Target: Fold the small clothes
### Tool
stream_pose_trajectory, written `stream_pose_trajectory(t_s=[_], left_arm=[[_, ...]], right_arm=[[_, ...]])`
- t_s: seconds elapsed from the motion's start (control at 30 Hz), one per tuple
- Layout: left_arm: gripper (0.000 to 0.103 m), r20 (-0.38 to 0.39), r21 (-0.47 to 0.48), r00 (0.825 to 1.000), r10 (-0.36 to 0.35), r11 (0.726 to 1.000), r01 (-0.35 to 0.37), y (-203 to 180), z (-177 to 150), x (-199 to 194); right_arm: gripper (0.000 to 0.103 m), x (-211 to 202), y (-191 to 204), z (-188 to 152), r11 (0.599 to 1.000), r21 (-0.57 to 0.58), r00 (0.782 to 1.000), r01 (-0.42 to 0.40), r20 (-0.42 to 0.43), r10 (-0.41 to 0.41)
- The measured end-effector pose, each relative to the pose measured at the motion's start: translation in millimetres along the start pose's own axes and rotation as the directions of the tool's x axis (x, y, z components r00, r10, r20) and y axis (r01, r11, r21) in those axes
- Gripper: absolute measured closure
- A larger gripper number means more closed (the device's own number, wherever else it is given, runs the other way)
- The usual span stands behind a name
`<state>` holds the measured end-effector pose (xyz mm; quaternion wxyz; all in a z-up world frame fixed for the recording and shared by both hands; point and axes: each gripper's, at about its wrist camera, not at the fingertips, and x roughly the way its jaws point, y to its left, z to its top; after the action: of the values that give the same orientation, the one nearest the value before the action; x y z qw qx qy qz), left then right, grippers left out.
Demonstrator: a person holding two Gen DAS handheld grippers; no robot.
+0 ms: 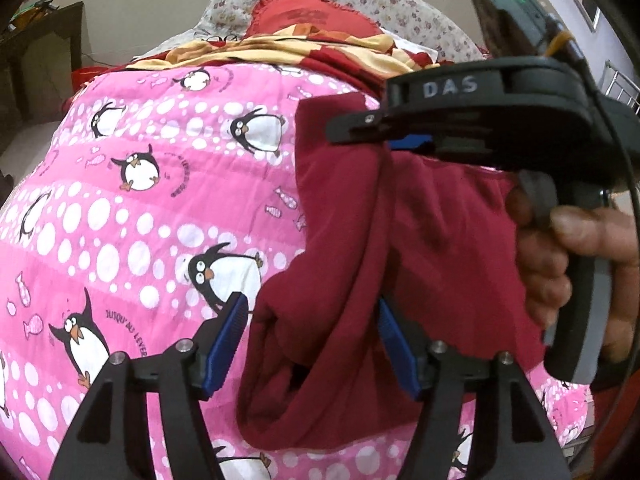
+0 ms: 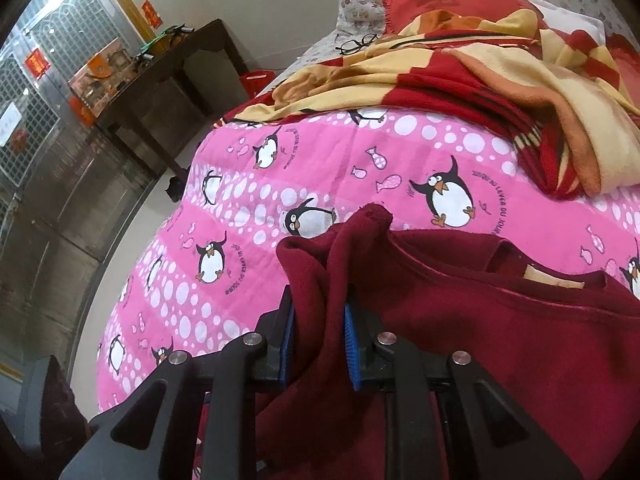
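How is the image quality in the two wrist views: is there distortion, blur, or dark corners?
Left wrist view: strong fisheye bending of the pink penguin quilt, dark corners, and the hand on the right gripper looks soft. Right wrist view: the same bending, the dark table leans, the maroon garment is evenly lit with no glare.

"DAS" in raised pale letters on the black body of my right gripper (image 1: 450,89), readable from the left wrist view. The pink penguin bedspread (image 2: 344,184) carries curved French print beside each penguin: "JUSQU'AU LEVER DU JOUR" reads next to the big penguin in the right wrist view, and partly, "JUSQU'AU LEVER", near my left fingers (image 1: 232,332). Red paper signs (image 2: 38,64) on the metal door (image 2: 60,128) at the left carry characters too small to read. The rest is blurred.
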<state>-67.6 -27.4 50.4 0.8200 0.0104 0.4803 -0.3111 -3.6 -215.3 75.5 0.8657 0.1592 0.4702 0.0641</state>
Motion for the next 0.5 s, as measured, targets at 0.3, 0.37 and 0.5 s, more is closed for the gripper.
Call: stream_pose_trajectory(t_s=[0.3, 0.37, 0.5], left_arm=[[0.076, -0.027, 0.044, 0.999, -0.027, 0.999, 0.028, -12.7, -4.4, -0.9], [0.078, -0.023, 0.04, 0.998, -0.064, 0.997, 0.065, -17.5, -1.5, -8.4], [0.079, 0.001, 0.044, 0.991, -0.133, 0.99, 0.133, -34.8, 10.0, -25.3]], right_arm=[[0.076, -13.1, -7.7, -5.3, 1.0, 0.005, 1.0, 0.001, 0.026, -0.002], [0.077, -22.4, -10.1, -6.7, 1.0, -0.006, 0.999, 0.005, 0.041, -0.005], [0.077, -46.7, -22.6, -7.2, 1.0, -0.004, 0.997, 0.01, 0.071, -0.009]])
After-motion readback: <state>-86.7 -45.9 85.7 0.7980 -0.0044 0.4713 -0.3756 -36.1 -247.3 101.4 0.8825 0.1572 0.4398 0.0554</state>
